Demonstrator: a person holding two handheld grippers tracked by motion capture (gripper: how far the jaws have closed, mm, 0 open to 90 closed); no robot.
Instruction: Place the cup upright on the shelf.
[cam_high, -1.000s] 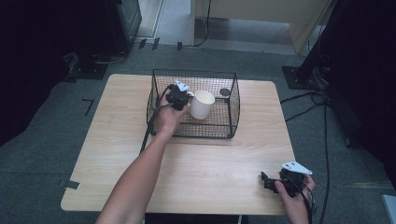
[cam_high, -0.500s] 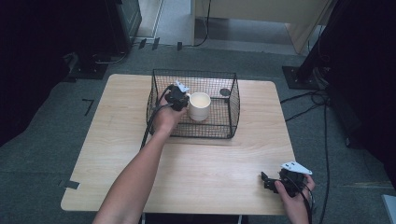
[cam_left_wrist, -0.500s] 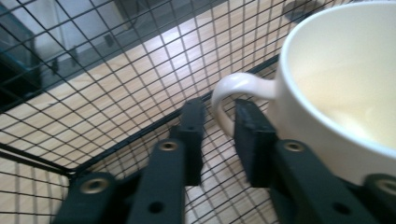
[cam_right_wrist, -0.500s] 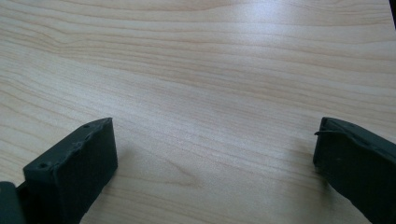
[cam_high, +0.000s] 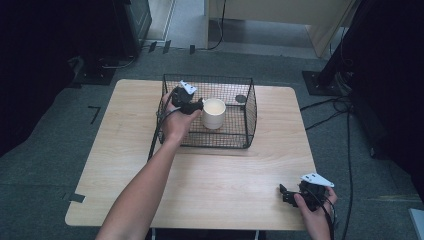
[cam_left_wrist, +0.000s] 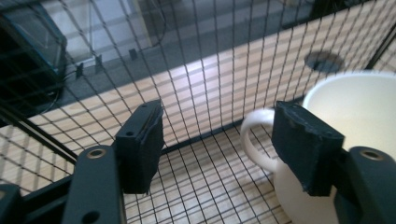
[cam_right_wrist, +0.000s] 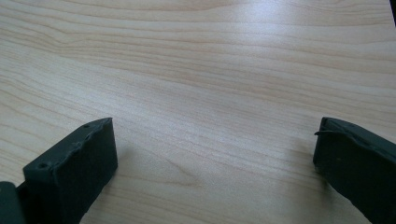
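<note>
High view looks down on a wooden tabletop (cam_high: 200, 175) with a black wire basket (cam_high: 247, 122) standing toward its far side, and a white mug (cam_high: 213, 114) upright on the basket floor, left of centre. The left claw (cam_high: 197, 106) reaches over the basket's left wall and sits just beside the mug's left side. In the left gripper view the left claw (cam_left_wrist: 217, 140) is released, its jaws spread wide with nothing between the pads: the mug (cam_left_wrist: 355, 107) lies off to one side of the gap, its looped handle (cam_left_wrist: 254, 140) poking out from behind the nearer jaw into the open space, and that jaw overlaps the mug's rim and wall so closely that I cannot tell whether they touch. The mug's opening faces up and its handle points toward the claw, so any grasp or retreat turns on that small sideways offset between the gap and the handle. A dark round hole (cam_left_wrist: 322, 60) shows in the tabletop beyond the basket's mesh. The right claw (cam_high: 286, 194) rests low at the near right corner of the tabletop, well apart from the basket; in the right gripper view the right claw (cam_right_wrist: 215, 158) is also released, jaws wide over bare wood. The left hand (cam_high: 175, 122) is clearly the nearer one to the mug.
</note>
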